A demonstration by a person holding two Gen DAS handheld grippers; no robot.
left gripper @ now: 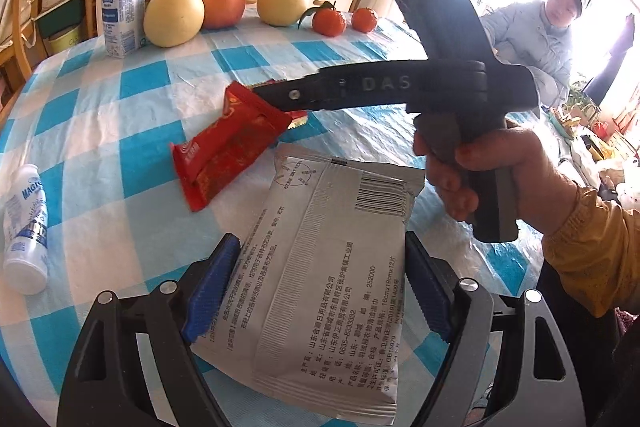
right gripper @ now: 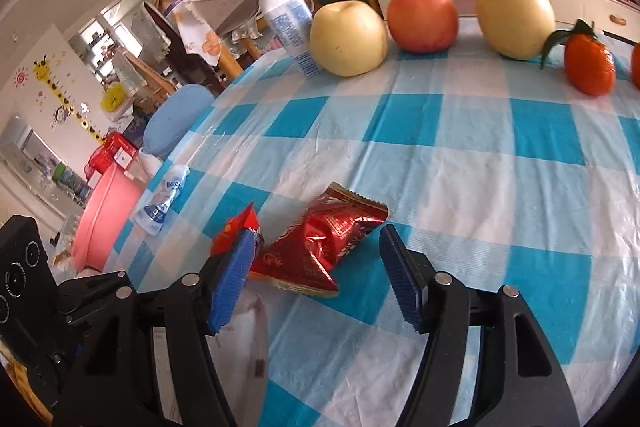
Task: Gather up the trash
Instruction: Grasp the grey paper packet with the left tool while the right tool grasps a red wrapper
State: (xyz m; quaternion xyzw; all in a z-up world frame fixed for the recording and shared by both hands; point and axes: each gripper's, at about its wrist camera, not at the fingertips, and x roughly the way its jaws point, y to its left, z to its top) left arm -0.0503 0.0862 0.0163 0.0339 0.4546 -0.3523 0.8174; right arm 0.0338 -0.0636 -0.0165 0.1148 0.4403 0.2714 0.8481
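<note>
Blue-checked tablecloth (right gripper: 460, 155) lies bare between my tools and the fruit row at its far edge. My right gripper (right gripper: 320, 267) is spread around the red wrapper (right gripper: 320, 247), left finger touching it. My left gripper (left gripper: 320, 283) is spread beside a grey packet (left gripper: 332, 267) — neither pinches. Off the table's left edge stands a pink basin (right gripper: 106, 219); I cannot tell its contents.
</note>
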